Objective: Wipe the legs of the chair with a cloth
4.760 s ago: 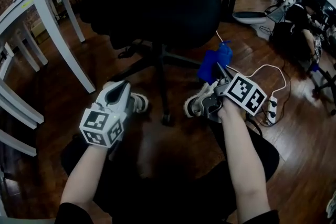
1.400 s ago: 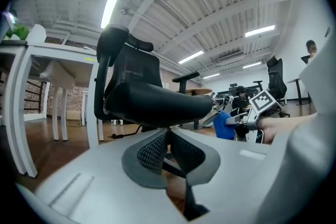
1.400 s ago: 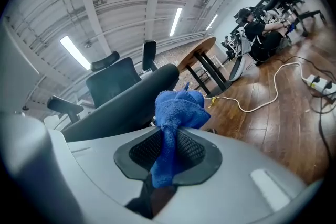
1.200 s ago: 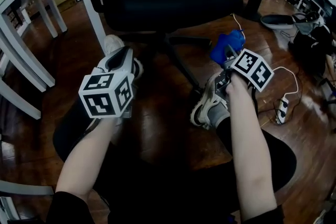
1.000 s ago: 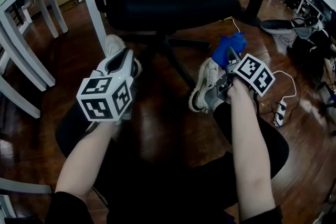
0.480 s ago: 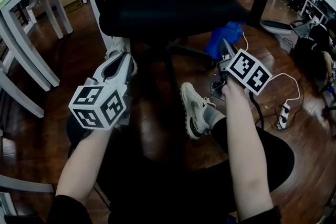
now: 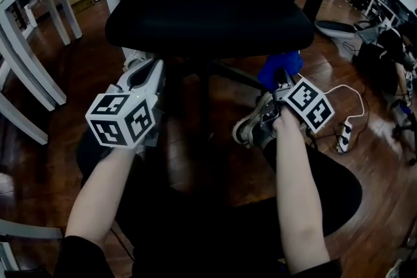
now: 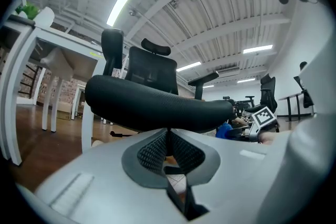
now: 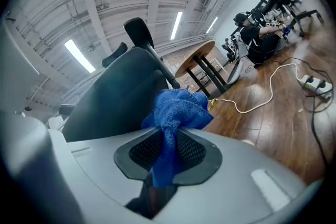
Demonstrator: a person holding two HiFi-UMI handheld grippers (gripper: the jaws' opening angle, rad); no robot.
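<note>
Right claw (image 7: 282, 82) clamped on blue cloth (image 7: 279, 67), poised near the chair legs (image 7: 233, 75); left claw (image 7: 150, 69) pinched together, empty; wiping looks barely begun, every leg left.

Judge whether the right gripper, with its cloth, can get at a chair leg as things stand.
Probably yes. The right gripper holds the cloth low beside the seat, close to a leg; nothing shows between them, though the seat overhangs.
</note>
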